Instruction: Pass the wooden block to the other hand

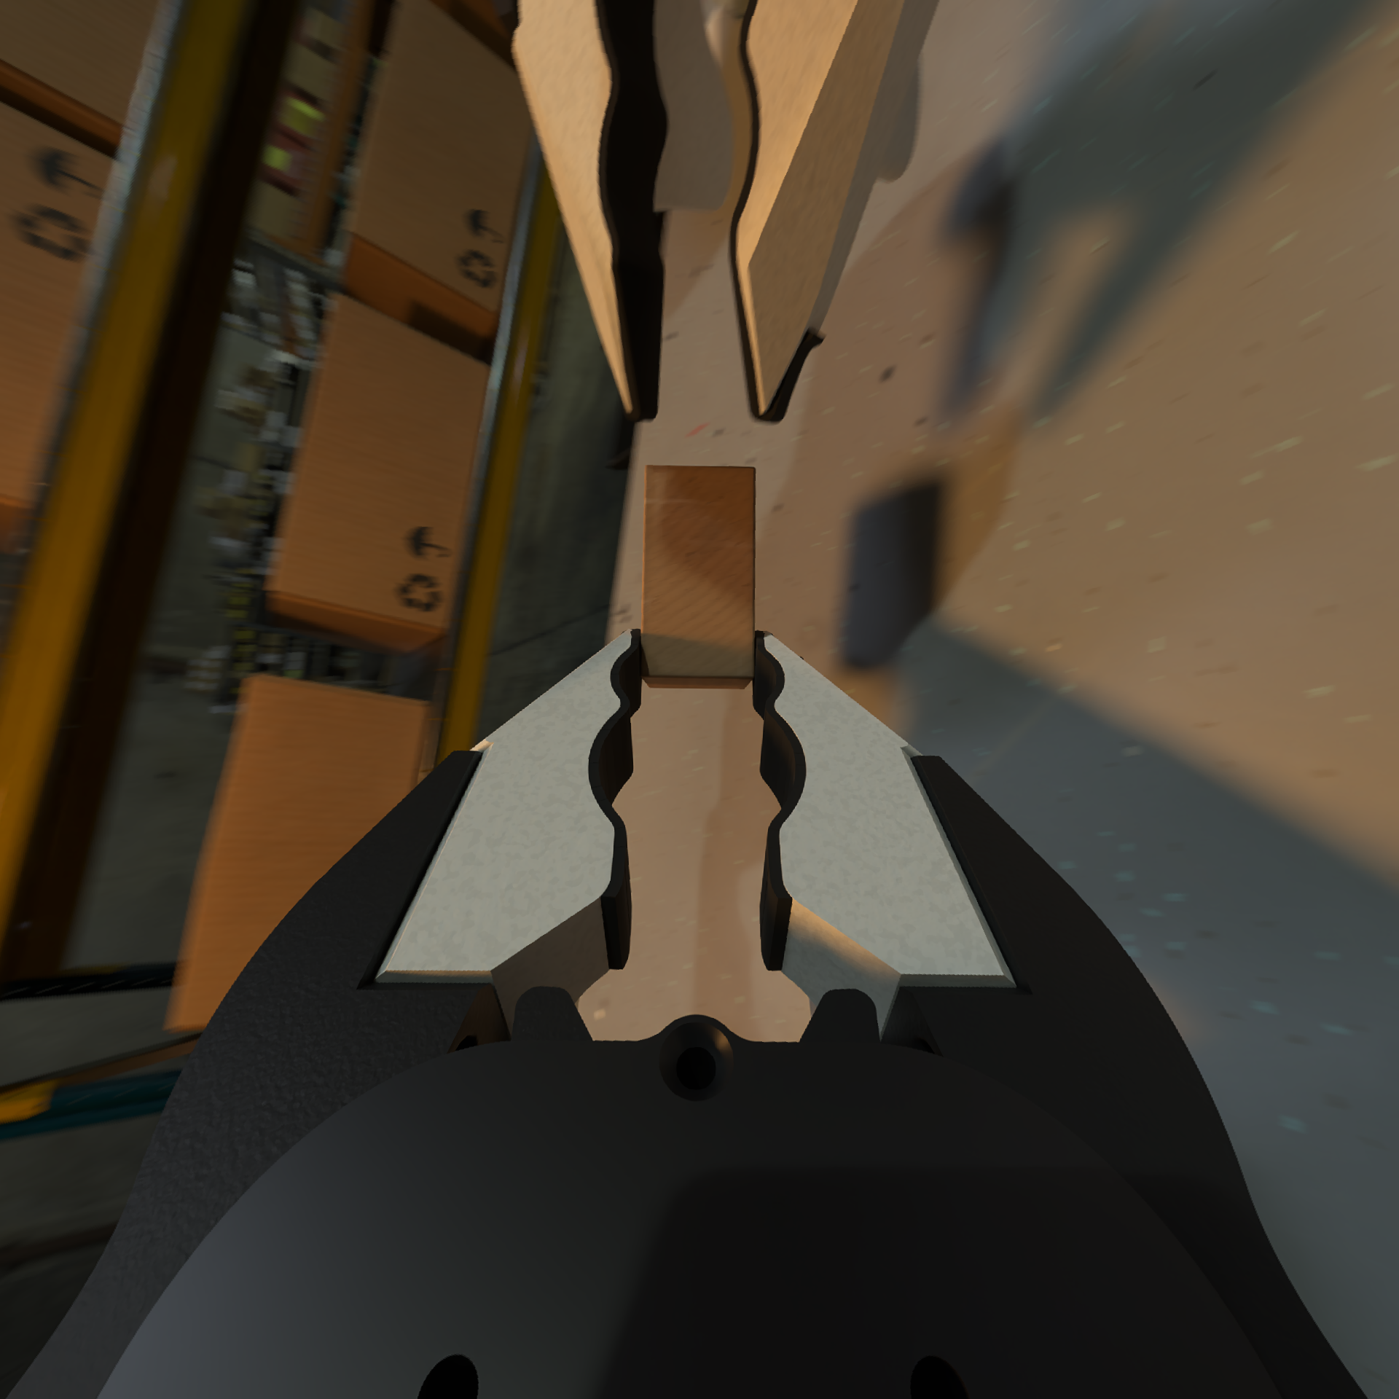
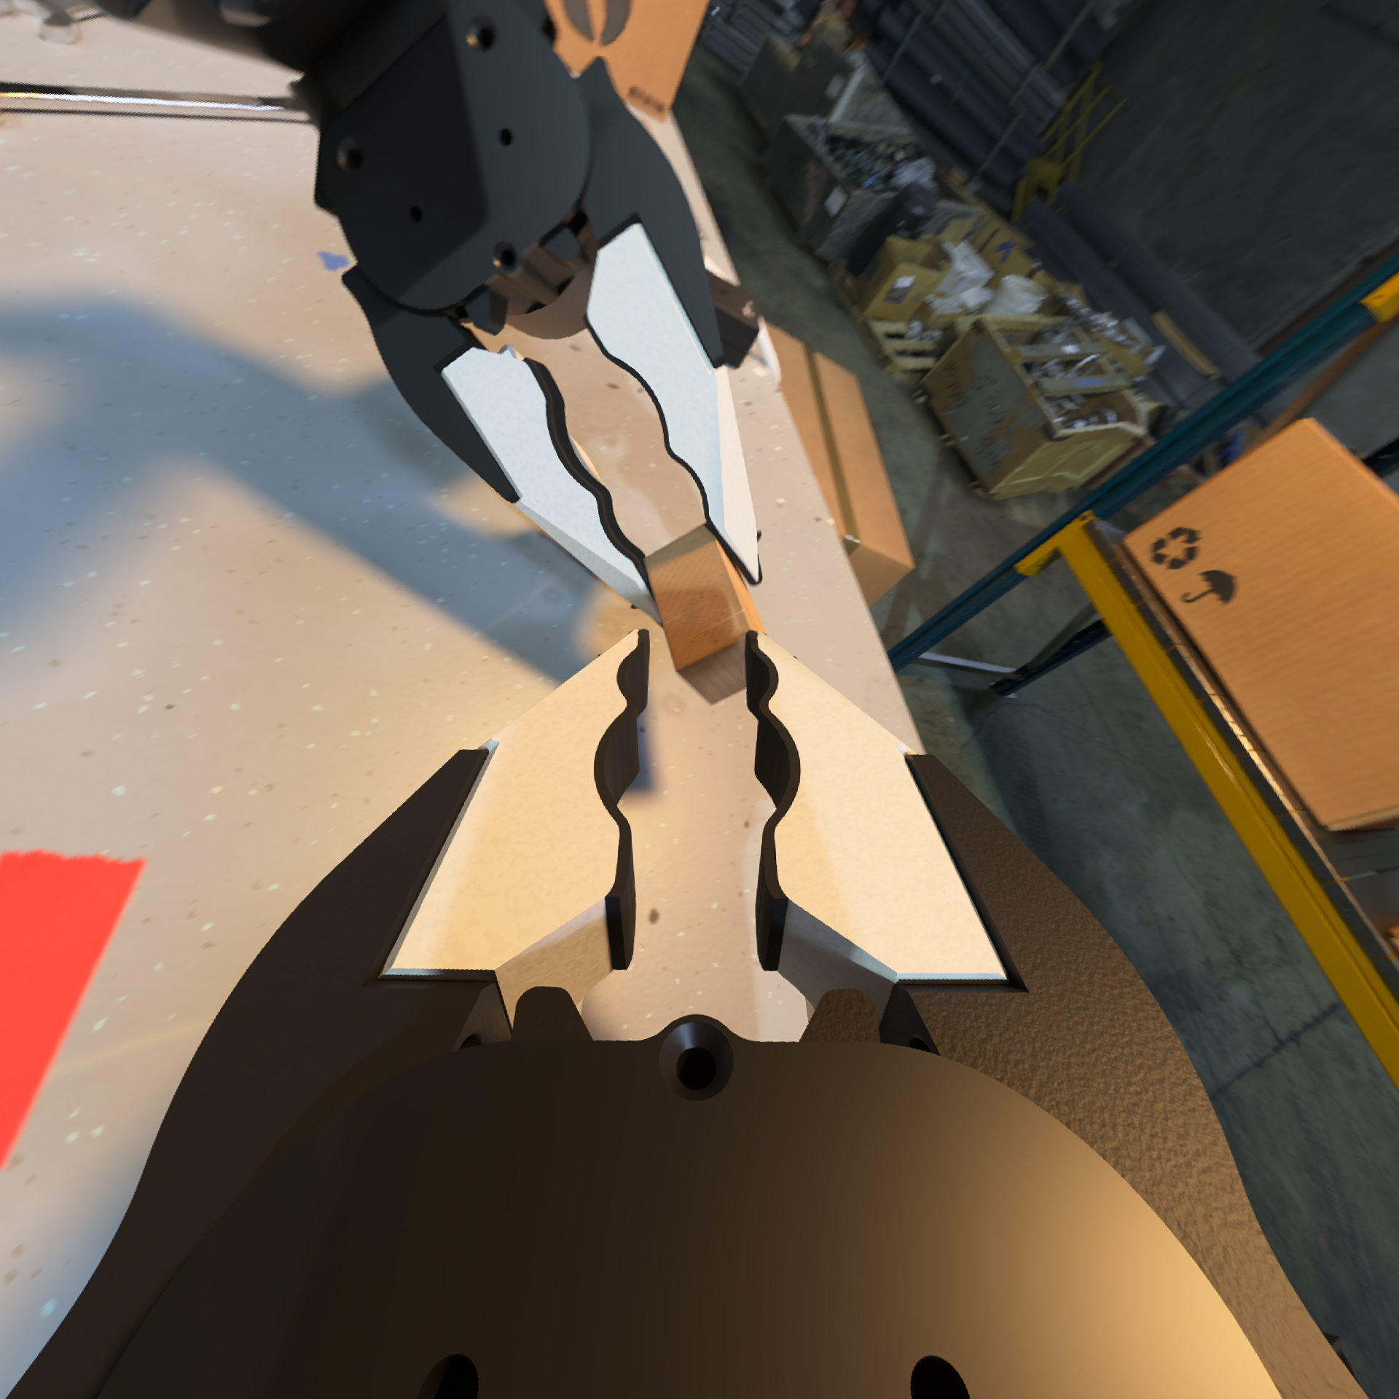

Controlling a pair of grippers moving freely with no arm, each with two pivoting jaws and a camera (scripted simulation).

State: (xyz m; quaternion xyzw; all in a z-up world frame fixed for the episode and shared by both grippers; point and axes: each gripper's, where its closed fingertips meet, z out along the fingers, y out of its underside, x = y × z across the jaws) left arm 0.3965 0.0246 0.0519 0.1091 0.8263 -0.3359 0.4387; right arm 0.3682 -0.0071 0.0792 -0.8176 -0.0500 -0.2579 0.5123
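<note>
Jaws on my left gripper (image 1: 698, 655) are pinched onto the near end of the wooden block (image 1: 699, 568), which sticks straight out past the tips, lifted clear above the pale speckled counter (image 2: 227, 606). On my right gripper (image 2: 696, 643) the jaws stand parted with nothing between them, a gap about as wide as the block. From the right wrist view I see the block's free end just ahead of those tips, slightly skewed to them, and I cannot tell whether it has entered the gap. From the left wrist view the right gripper comes in from the top, tips just short of the block. Cardboard boxes (image 1: 378, 469) on yellow racking (image 1: 91, 454) fill my left side, and a red patch (image 2: 53, 984) marks the counter.
</note>
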